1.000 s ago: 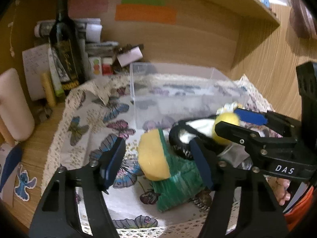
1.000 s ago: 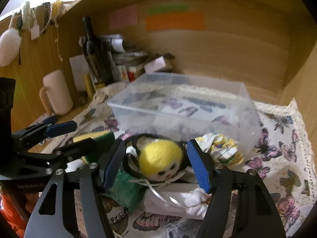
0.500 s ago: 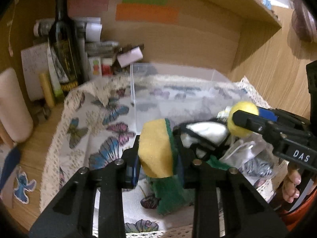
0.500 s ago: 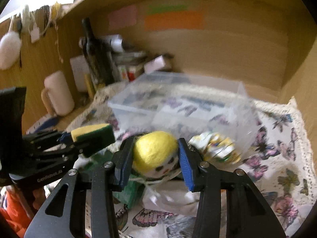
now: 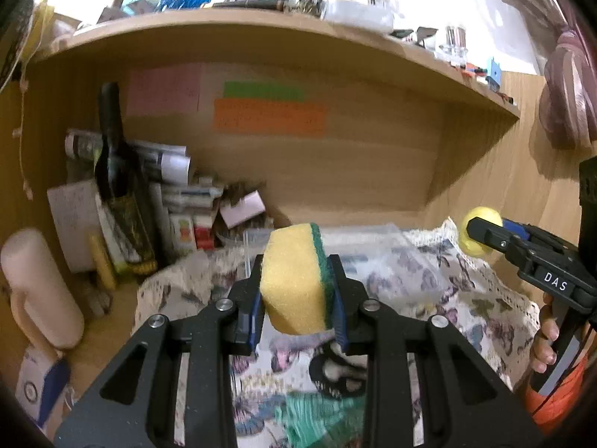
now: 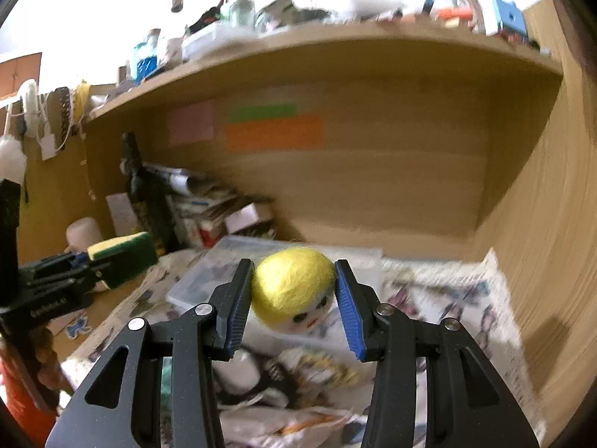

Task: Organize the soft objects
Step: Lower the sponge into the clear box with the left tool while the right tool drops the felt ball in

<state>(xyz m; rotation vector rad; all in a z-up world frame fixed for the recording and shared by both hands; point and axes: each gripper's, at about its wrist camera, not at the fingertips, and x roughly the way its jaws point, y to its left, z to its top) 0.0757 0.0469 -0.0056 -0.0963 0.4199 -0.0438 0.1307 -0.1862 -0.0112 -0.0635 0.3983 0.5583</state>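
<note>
My left gripper (image 5: 296, 313) is shut on a yellow sponge with a green scouring side (image 5: 294, 280) and holds it raised above the butterfly cloth (image 5: 466, 298). It also shows in the right wrist view (image 6: 123, 252). My right gripper (image 6: 294, 298) is shut on a small doll head with yellow woolly hair (image 6: 294, 287), lifted above a clear plastic box (image 6: 231, 265). The doll head also shows in the left wrist view (image 5: 479, 229). On the cloth below lie a green cloth (image 5: 317, 418), a black-rimmed soft item (image 5: 335, 373) and a yellow-white patterned cloth (image 6: 321, 369).
A dark bottle (image 5: 115, 186), boxes and papers (image 5: 194, 216) crowd the back left corner under a wooden shelf (image 5: 261, 37). A cream cylinder (image 5: 41, 287) stands at the left. The wooden side wall (image 6: 541, 242) closes the right.
Both grippers closed on their objects and rose well above the cloth: the left with the sponge, the right with the doll head. The other soft items stayed on the cloth.
</note>
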